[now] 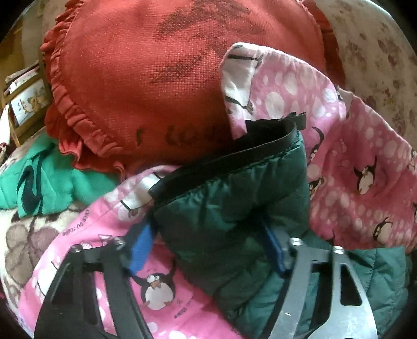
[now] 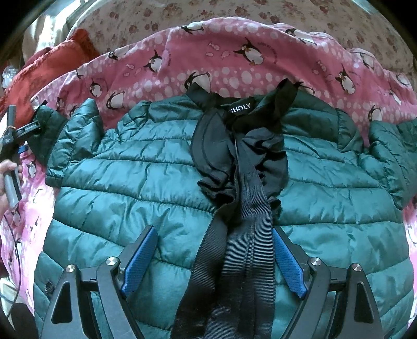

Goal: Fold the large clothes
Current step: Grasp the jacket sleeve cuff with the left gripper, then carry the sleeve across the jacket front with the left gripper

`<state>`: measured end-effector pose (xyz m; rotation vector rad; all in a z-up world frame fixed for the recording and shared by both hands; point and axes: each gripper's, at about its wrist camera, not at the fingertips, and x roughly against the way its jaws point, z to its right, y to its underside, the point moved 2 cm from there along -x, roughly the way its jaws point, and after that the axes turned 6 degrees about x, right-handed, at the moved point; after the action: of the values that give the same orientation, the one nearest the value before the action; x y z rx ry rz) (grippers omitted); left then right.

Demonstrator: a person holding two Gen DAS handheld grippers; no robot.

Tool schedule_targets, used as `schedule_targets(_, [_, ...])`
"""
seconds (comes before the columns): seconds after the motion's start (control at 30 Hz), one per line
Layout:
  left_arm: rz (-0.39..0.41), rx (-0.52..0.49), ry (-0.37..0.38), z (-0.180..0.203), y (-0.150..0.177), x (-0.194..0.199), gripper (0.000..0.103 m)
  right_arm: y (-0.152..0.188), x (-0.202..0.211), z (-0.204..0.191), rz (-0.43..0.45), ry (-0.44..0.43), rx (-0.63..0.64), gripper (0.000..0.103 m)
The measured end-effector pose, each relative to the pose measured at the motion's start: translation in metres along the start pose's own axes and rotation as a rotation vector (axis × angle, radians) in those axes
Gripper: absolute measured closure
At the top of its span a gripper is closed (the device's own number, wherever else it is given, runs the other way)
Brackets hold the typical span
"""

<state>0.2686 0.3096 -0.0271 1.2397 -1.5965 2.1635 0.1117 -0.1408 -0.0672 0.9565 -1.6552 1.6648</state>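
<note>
A dark green quilted puffer jacket (image 2: pixel 161 182) lies front-up on a pink penguin-print sheet (image 2: pixel 234 65), its black collar and zipper band (image 2: pixel 245 208) running down the middle. My right gripper (image 2: pixel 213 260) is open above the jacket's front, its blue pads (image 2: pixel 140 258) either side of the zipper band. My left gripper (image 1: pixel 208 250) has its fingers either side of the jacket's sleeve cuff (image 1: pixel 229 198), which has a black lining edge and stands raised off the sheet. The left gripper also shows in the right wrist view (image 2: pixel 34 125) at the sleeve end, held by a hand.
A red ruffled cushion (image 1: pixel 156 78) lies beyond the sleeve. A green garment (image 1: pixel 47 180) sits at the left. A floral bedcover (image 2: pixel 208 13) lies behind the pink sheet. A wooden shelf (image 1: pixel 23 99) stands far left.
</note>
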Motion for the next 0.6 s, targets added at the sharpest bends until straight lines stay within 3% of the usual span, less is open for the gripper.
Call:
schedule_targets(0.07, [-0.007, 0.008, 0.006, -0.002, -0.003, 0.001, 0.066, 0.0, 0.0, -0.001, 0.0, 0.0, -0.001, 0.017])
schedule_targets(0.1, [-0.018, 0.018, 0.017, -0.005, -0.004, 0.003, 0.087, 0.0, 0.0, -0.001, 0.0, 0.0, -0.001, 0.017])
schedule_targets(0.13, [-0.033, 0.037, 0.049, -0.008, -0.005, 0.007, 0.09, 0.0, 0.0, -0.001, 0.001, 0.0, -0.001, 0.017])
schedule_targets(0.2, [-0.05, 0.068, 0.116, -0.015, -0.006, 0.019, 0.092, 0.0, 0.0, -0.002, 0.001, 0.003, 0.002, 0.017])
schedule_targets(0.47, [-0.067, 0.013, 0.269, -0.013, 0.013, 0.081, 0.094, 0.004, 0.006, -0.001, 0.01, -0.006, -0.014, 0.017])
schedule_targets(0.6, [-0.102, 0.036, 0.344, -0.011, 0.027, 0.111, 0.094, 0.009, 0.018, -0.001, 0.013, -0.005, -0.011, 0.017])
